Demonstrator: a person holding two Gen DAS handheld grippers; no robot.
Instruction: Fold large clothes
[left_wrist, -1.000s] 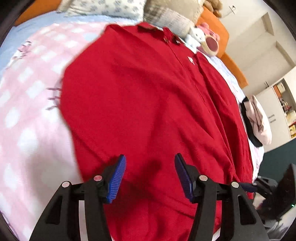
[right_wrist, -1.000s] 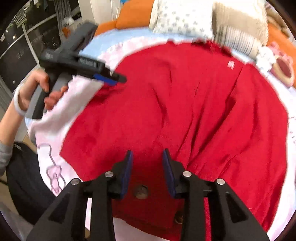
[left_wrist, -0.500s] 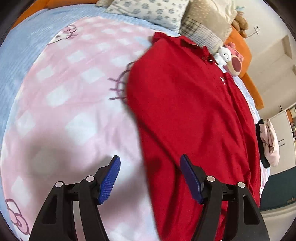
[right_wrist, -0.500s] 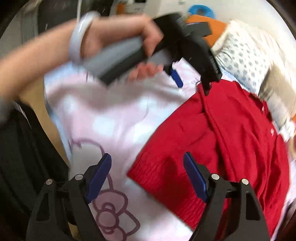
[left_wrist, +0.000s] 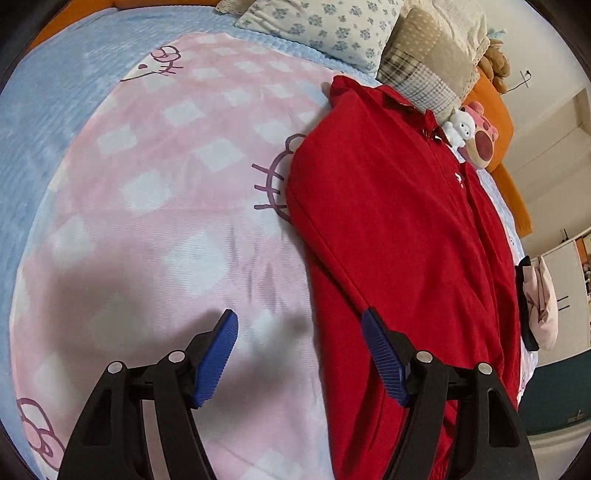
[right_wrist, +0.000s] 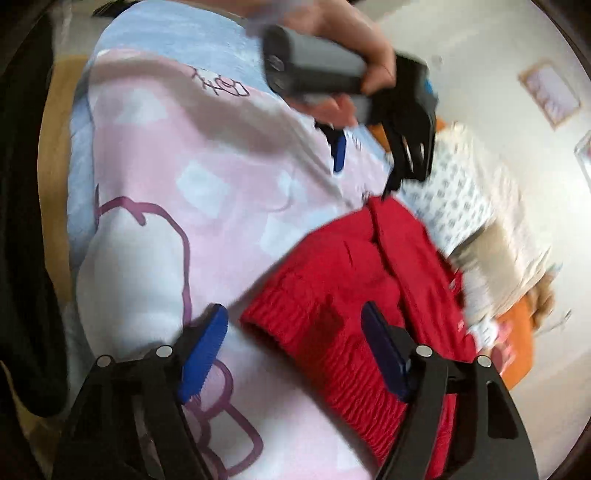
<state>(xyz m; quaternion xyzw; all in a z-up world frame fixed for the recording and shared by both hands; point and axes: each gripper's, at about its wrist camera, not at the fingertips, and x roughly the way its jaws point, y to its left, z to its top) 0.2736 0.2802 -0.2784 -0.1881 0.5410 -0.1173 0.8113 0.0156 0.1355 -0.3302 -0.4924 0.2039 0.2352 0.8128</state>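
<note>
The long red knit garment (left_wrist: 399, 236) lay on the pink checked bed blanket (left_wrist: 155, 206). Beside its edge, left gripper (left_wrist: 300, 354) was opening, empty; right gripper (right_wrist: 293, 350) was closing, empty, over its ribbed hem.

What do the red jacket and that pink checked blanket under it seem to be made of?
The red jacket looks like matte woven or fleece-like cloth, no shine, with a gathered ribbed hem that suggests elastic knit. The pink blanket looks like soft plush fleece: fine fuzzy ribbing and a blurred printed pattern. Exact fibres cannot be told.
</note>
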